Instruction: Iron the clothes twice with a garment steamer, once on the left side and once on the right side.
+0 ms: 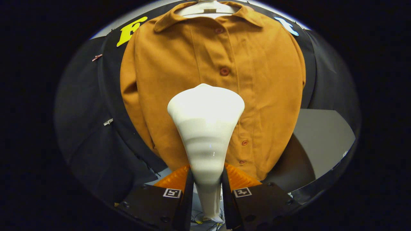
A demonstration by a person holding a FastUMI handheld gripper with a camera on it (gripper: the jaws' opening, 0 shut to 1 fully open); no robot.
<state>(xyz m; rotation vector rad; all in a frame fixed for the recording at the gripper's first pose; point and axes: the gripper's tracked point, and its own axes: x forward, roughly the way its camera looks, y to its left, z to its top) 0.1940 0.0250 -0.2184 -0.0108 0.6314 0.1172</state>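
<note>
A mustard-brown buttoned shirt (179, 80) hangs on a white hanger (205, 8) against the black booth wall, straight ahead of me. My gripper (207, 175) is shut on the white garment steamer (205, 128), both orange fingers (175, 179) pressing on its narrow handle. The steamer's wide head points up at the shirt's middle, just left of the button row (224, 71). Whether the head touches the cloth I cannot tell.
Black cloth wall (90, 128) surrounds the shirt on both sides. A grey table surface (324, 141) lies to the lower right beyond the shirt's hem. Loose cables (205, 221) show below, between the fingers' bases.
</note>
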